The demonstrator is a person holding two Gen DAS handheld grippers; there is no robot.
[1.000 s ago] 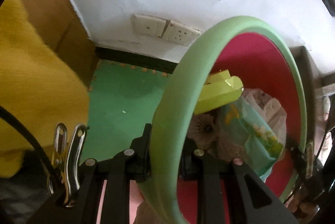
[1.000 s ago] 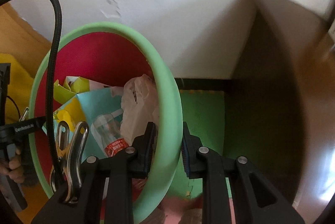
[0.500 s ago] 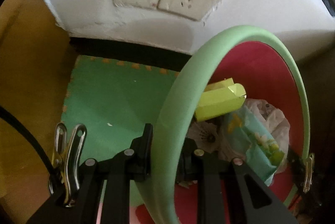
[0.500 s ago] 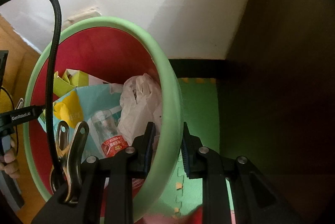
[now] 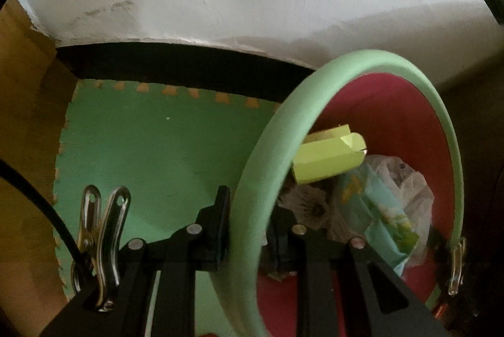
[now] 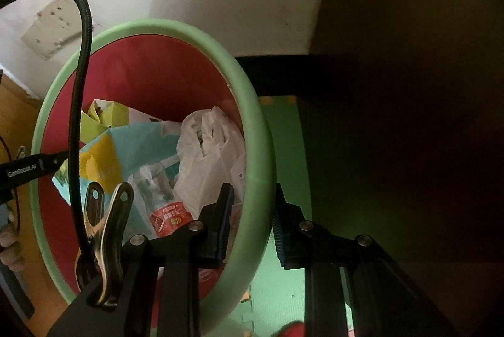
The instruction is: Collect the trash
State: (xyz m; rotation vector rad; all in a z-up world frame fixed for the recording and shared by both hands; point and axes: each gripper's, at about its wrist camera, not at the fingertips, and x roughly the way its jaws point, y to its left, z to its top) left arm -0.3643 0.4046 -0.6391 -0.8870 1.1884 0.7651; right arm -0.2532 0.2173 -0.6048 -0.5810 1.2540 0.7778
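You've got 2 grippers clamped on opposite rim sides, left gripper (image 5: 249, 229) and right gripper (image 6: 253, 225), keeping the trash bin (image 6: 252, 129) level over the green mat (image 5: 151, 154).

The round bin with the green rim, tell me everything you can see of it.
The round bin with the pale green rim has a thick, smooth rim and a red inner wall, plastic by the look of it. It is open-topped and part full: a yellow-green folded carton, a white plastic bag, a clear bottle with a red label and a light blue printed wrapper. The left gripper and right gripper each clamp the rim on opposite sides, one jaw inside, one outside. Below lies a green foam mat.
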